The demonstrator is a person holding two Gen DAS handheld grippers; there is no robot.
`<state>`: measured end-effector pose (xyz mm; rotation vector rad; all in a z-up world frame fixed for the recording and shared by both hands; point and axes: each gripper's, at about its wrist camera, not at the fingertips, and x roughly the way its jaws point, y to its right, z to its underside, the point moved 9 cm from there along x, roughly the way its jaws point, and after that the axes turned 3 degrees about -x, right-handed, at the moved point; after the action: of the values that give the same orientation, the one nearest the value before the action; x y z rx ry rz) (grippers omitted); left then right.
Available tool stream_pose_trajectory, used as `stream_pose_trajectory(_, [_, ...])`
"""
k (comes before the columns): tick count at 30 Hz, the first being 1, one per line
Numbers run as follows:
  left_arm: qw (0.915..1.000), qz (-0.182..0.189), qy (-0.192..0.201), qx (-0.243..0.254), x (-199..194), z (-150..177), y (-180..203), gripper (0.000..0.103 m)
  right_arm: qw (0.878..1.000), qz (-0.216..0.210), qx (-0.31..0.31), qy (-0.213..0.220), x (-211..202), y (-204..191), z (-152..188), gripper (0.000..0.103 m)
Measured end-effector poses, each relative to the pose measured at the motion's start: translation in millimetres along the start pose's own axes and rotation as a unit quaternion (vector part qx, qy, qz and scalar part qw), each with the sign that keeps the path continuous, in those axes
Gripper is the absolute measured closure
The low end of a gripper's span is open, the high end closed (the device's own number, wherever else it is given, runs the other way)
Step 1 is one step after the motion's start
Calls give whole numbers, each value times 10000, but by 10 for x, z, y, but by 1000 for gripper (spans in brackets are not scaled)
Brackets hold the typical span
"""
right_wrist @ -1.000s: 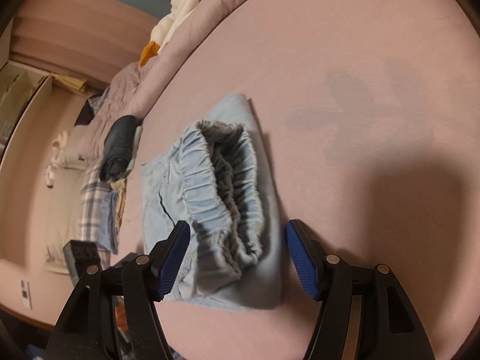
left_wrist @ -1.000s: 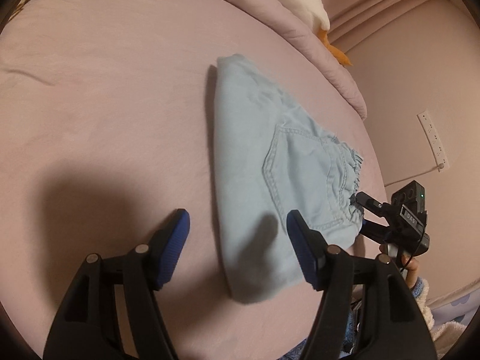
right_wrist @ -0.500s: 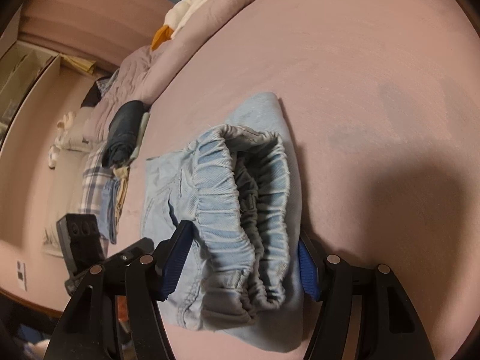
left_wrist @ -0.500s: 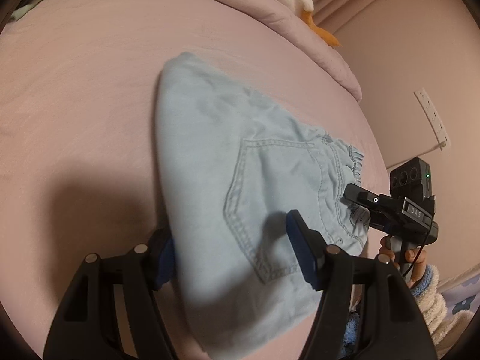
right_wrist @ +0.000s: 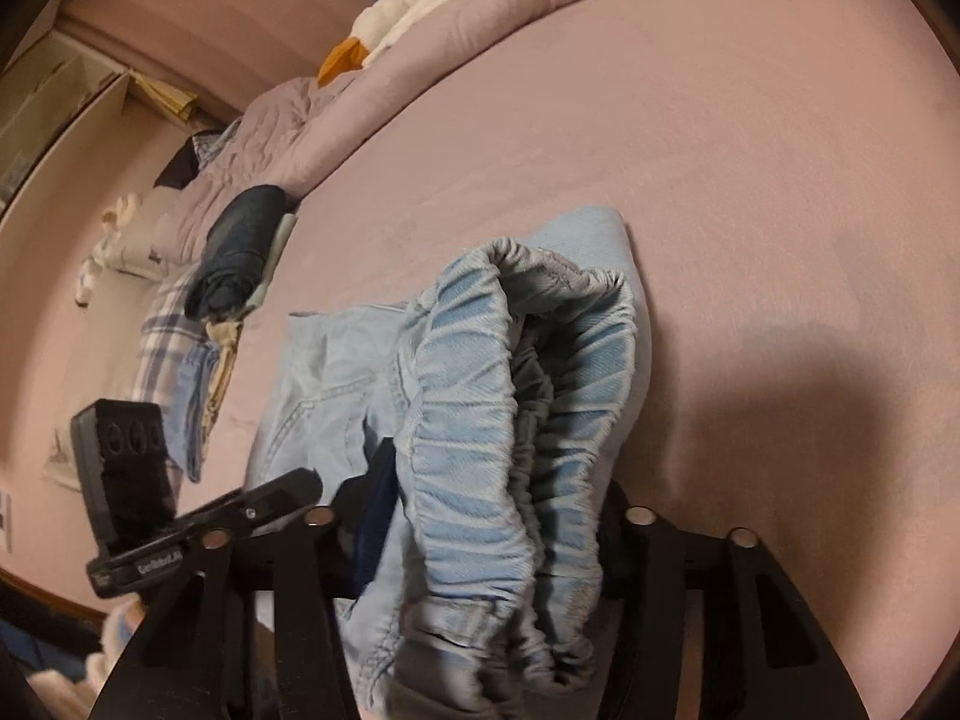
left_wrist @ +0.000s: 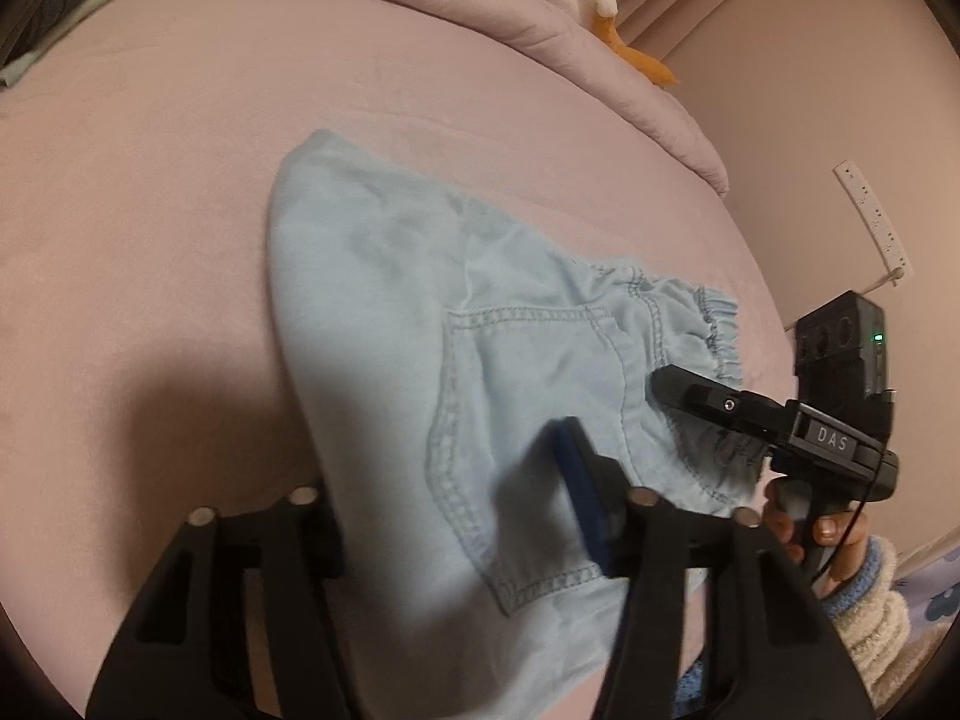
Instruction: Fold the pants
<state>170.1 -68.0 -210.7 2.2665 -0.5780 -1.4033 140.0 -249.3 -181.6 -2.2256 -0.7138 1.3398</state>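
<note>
Light blue denim pants [left_wrist: 414,300] lie folded on the pink bed [left_wrist: 150,192], back pocket up. My left gripper [left_wrist: 450,480] straddles their near folded edge. One blue pad [left_wrist: 579,480] presses on top, and the other finger is hidden under the cloth. In the right wrist view the elastic waistband [right_wrist: 480,396] bulges between the fingers of my right gripper [right_wrist: 492,504], whose jaws are drawn in against it. The right gripper [left_wrist: 696,396] also shows at the waistband end in the left wrist view. The left gripper [right_wrist: 282,492] shows low at the left in the right wrist view.
A rolled pink duvet [left_wrist: 540,18] and a white plush toy with an orange beak [right_wrist: 342,60] line the far side of the bed. Dark folded clothes [right_wrist: 240,246] and plaid cloth [right_wrist: 162,336] lie at the bed's edge. A hand in a fluffy sleeve [left_wrist: 864,600] holds the right gripper.
Both grippers moved forward until the pants sit between their fingers, and both pairs of jaws drew in onto the cloth. The near edge now drapes over my left finger.
</note>
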Motion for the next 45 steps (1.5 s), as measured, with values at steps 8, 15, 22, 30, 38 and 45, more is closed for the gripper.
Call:
stream_pose_trajectory(8, [9996, -153, 228, 5, -150, 1, -15, 79, 9983, 230, -431, 330, -159, -202, -30, 62])
stream_pose_trajectory(15, [9984, -172, 535, 60, -378, -51, 32, 79, 9938, 255, -936, 541, -227, -516, -104, 62])
stream_pose_trajectory(22, [9960, -257, 860, 31, -659, -232, -57, 79, 9898, 96, -1245, 679, -182, -802, -299, 62])
stream_pose_trajectory(30, [9934, -428, 1068, -39, -874, -463, -252, 79, 9875, -57, -1410, 707, 30, -1069, -496, 62])
stream_pose_trajectory(38, [9913, -561, 1183, -102, -933, -695, -450, 79, 9865, -132, -1476, 699, 232, -1211, -664, 62])
stream_pose_trajectory(45, [9904, -653, 1210, -127, -924, -856, -599, 79, 9866, -149, -1473, 684, 368, -1264, -765, 62])
